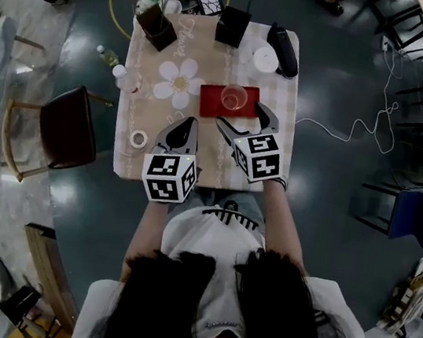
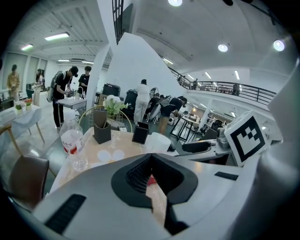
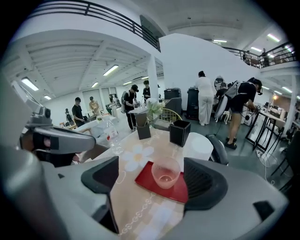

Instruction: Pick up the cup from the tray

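Note:
A clear pinkish cup (image 1: 233, 96) stands upright on a red tray (image 1: 214, 109) in the middle of the table. My right gripper (image 1: 244, 122) is open just short of the tray. In the right gripper view the cup (image 3: 165, 172) sits on the tray (image 3: 149, 180) ahead, between the wide-set pads of the right gripper (image 3: 157, 182), which do not touch it. My left gripper (image 1: 190, 123) hangs over the cloth to the left of the tray. Its jaws are shut on nothing in the left gripper view (image 2: 153, 183), with a sliver of red tray (image 2: 150, 180) behind them.
The table (image 1: 129, 161) also carries a flower-shaped mat (image 1: 179, 81), a dark planter with white flowers (image 1: 157, 24), a black box (image 1: 232, 26), a white round lid (image 1: 265, 59), a black oblong object (image 1: 285, 48), a tape roll (image 1: 138, 139) and bottles (image 1: 120, 70). A brown chair (image 1: 63, 126) stands at the left.

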### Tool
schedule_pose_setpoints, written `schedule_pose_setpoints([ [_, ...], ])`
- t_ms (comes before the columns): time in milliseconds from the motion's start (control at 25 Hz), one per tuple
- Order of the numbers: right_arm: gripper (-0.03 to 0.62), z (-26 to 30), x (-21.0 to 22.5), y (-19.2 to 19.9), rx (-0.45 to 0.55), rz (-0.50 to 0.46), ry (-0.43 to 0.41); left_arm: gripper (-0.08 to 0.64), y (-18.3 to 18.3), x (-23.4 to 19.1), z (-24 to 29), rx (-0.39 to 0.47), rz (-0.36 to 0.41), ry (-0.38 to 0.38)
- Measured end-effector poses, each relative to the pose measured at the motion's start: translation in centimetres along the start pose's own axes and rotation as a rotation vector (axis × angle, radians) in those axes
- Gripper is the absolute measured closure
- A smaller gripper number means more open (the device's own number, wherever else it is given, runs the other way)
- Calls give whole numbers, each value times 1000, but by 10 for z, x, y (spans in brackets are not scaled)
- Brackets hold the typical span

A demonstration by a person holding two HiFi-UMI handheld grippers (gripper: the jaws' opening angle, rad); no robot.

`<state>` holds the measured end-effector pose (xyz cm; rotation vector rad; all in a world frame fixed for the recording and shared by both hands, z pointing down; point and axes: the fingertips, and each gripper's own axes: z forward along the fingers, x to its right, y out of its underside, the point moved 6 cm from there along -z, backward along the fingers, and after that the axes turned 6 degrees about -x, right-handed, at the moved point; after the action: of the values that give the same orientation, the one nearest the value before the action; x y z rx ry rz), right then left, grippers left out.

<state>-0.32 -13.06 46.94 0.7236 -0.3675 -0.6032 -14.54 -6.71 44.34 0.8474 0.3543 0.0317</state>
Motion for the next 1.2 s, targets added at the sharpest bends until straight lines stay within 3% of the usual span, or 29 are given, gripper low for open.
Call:
schedule_pose_setpoints([
  [400, 173, 49, 22, -2, -104, 12, 1, 552, -8, -15, 34, -58, -3, -18],
  [1200, 164, 113, 38, 13, -320, -109, -23, 552, -8, -19, 74, -129, -29, -37],
])
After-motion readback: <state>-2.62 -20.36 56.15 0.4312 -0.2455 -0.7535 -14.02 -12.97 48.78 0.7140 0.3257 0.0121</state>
